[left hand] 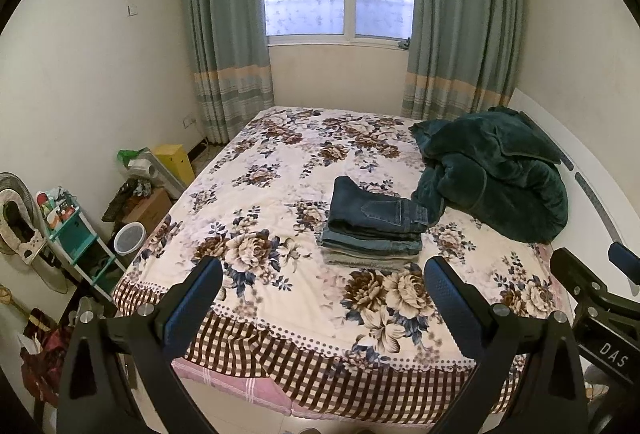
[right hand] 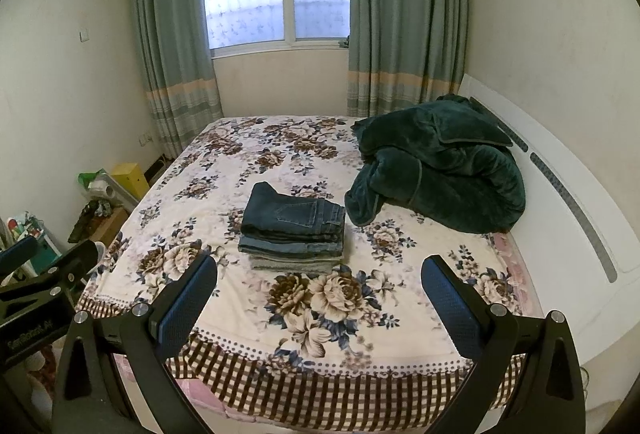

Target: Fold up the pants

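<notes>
A stack of folded pants (left hand: 374,224) (right hand: 294,228) lies in the middle of the floral bedspread (left hand: 256,190) (right hand: 224,194), dark blue jeans on top, lighter pairs beneath. My left gripper (left hand: 322,274) hangs open above the bed's near edge, well short of the stack, nothing between its fingers. My right gripper (right hand: 320,272) is open too, at about the same distance, and empty. Part of the right gripper (left hand: 592,298) shows at the right edge of the left wrist view; part of the left gripper (right hand: 44,274) shows at the left edge of the right wrist view.
A crumpled dark green fleece blanket (left hand: 496,170) (right hand: 440,162) lies right of the stack, touching it. A white headboard (right hand: 560,194) runs along the right. Boxes, a teal shelf (left hand: 80,234) and a fan (left hand: 20,222) crowd the floor on the left. Window and curtains lie beyond.
</notes>
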The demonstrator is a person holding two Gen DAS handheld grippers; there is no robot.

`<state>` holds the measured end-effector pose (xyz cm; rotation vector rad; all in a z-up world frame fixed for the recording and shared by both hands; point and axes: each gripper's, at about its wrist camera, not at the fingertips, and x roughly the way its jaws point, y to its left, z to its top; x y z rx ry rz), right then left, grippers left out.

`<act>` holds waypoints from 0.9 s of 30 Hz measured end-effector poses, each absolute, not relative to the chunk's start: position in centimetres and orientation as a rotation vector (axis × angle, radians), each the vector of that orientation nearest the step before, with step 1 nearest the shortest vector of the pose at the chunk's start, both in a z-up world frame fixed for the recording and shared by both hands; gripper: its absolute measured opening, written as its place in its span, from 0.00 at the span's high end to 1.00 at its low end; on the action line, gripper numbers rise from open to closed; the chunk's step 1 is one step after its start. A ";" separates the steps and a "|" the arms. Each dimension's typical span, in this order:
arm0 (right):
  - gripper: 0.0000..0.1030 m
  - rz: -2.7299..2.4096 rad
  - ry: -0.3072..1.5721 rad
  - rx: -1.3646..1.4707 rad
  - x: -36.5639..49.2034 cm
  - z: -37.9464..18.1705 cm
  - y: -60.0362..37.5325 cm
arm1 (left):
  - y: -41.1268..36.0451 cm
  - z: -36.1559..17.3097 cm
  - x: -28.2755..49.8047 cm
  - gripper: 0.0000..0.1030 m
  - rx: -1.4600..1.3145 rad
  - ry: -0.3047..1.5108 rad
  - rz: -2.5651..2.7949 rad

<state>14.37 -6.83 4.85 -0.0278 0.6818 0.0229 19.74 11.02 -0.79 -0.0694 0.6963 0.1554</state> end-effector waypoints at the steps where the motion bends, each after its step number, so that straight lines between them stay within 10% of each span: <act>1: 0.00 0.024 0.682 -0.028 14.4 4.9 -6.8 | 11.1 -0.9 19.5 0.00 -0.071 0.696 0.158; 27: 0.00 0.024 0.681 -0.029 14.1 4.8 -6.0 | 11.5 -1.2 18.9 0.00 -0.073 0.690 0.160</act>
